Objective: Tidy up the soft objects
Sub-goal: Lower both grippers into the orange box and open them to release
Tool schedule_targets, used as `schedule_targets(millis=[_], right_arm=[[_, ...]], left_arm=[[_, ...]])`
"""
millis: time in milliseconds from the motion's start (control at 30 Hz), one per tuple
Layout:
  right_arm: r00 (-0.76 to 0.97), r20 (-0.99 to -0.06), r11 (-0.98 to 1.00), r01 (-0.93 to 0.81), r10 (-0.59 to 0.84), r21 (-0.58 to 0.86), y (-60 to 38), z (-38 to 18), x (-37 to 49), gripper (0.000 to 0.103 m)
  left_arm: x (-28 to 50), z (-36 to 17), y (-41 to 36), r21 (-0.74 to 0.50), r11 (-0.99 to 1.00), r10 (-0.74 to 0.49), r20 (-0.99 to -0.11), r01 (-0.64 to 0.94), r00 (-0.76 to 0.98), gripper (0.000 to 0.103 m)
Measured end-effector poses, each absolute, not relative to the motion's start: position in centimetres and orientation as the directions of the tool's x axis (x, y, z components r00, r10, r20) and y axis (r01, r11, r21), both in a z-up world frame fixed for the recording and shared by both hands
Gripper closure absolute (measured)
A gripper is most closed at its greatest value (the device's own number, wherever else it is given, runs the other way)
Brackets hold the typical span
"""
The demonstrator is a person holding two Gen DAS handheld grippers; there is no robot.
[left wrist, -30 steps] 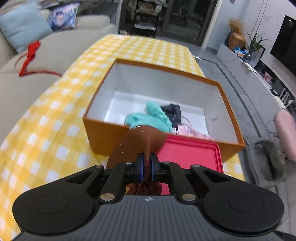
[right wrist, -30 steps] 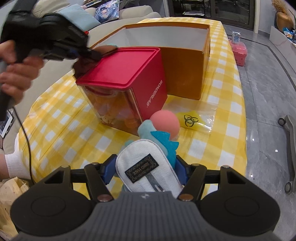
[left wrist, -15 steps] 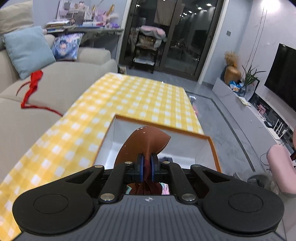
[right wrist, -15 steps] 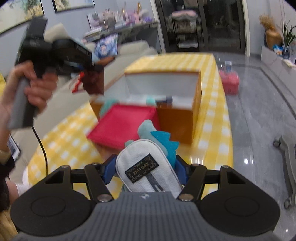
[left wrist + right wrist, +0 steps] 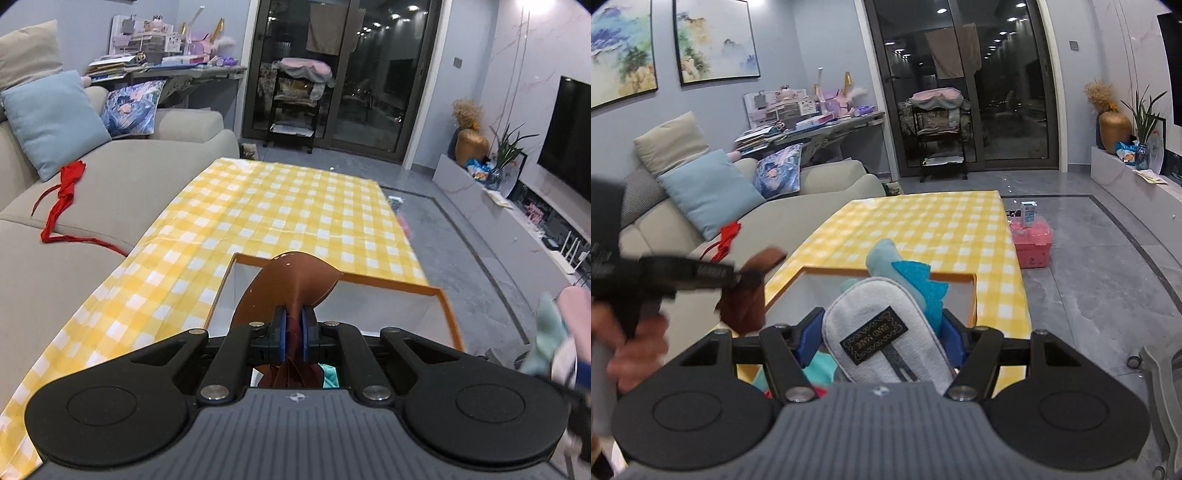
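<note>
Since both items belong in the orange box [image 5: 439, 295], left tongs [image 5: 291, 334] pinch brown cloth [image 5: 295, 284] while right tongs [image 5: 882, 336] clamp a plush toy [image 5: 882, 332] above it.

Black label [image 5: 874, 338] on grey felt sole [image 5: 886, 332]: we read "HAND MADE" in gold letters, seen upside down, inside a gold ornamental border.
Small carton [image 5: 1029, 214] on pink case [image 5: 1034, 243]: print too small for us to read.
</note>
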State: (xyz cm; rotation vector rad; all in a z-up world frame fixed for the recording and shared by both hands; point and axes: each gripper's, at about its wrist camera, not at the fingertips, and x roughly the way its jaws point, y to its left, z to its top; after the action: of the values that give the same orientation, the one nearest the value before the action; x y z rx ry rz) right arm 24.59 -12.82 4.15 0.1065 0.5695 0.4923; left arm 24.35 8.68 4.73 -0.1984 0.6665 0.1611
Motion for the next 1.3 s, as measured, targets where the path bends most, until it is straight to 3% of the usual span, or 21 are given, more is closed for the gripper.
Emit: schedule_targets(millis=[267,400,800,900,1033,1133,1200,1300], right_arm=[[0.725,-0.5,0.881,-0.402,0.473,0.25,-9.6,2.3,30.9,0.039],[0.707,-0.523,0.879,-0.394,0.477,0.268,-8.5,0.8,33.2,0.039],[0.639,-0.633,0.892,-0.399,0.437,0.213,-7.0,-4.4,37.7,0.039],[0.624,-0.667,0.902,-0.388,0.408,0.188,-6.8,-5.5,38.4,0.039],[0.626,-0.666,0.903,-0.391,0.404,0.18,-6.8,-6.1,38.4,0.039],[0.627,-0.665,0.901,-0.398,0.406,0.175,-6.9,-6.4,38.1,0.039],[0.624,-0.664,0.898,-0.4,0.413,0.183,-7.0,-6.5,38.1,0.039],[0.635,-0.656,0.902,-0.391,0.409,0.183,-6.9,-6.3,38.1,0.039]], left_arm=[[26.9,1.1,9.3,-0.115,0.959,0.116,-0.676,-0.26,0.727,0.095],[28.3,-0.7,9.6,-0.167,0.954,0.064,-0.7,-0.251,0.711,0.095],[33.1,-4.6,8.4,-0.077,0.955,0.122,-0.779,-0.287,0.615,0.092],[33.6,-5.2,8.8,-0.125,0.934,0.113,-0.786,-0.335,0.608,0.076],[33.5,-5.1,9.8,-0.249,0.868,0.099,-0.76,-0.429,0.643,0.01],[32.8,-4.5,10.1,-0.369,0.815,0.078,-0.695,-0.447,0.715,0.007],[32.7,-4.0,10.1,-0.4,0.811,0.054,-0.676,-0.427,0.735,0.0],[32.4,-3.5,10.0,-0.423,0.822,0.017,-0.65,-0.38,0.76,0.0]])
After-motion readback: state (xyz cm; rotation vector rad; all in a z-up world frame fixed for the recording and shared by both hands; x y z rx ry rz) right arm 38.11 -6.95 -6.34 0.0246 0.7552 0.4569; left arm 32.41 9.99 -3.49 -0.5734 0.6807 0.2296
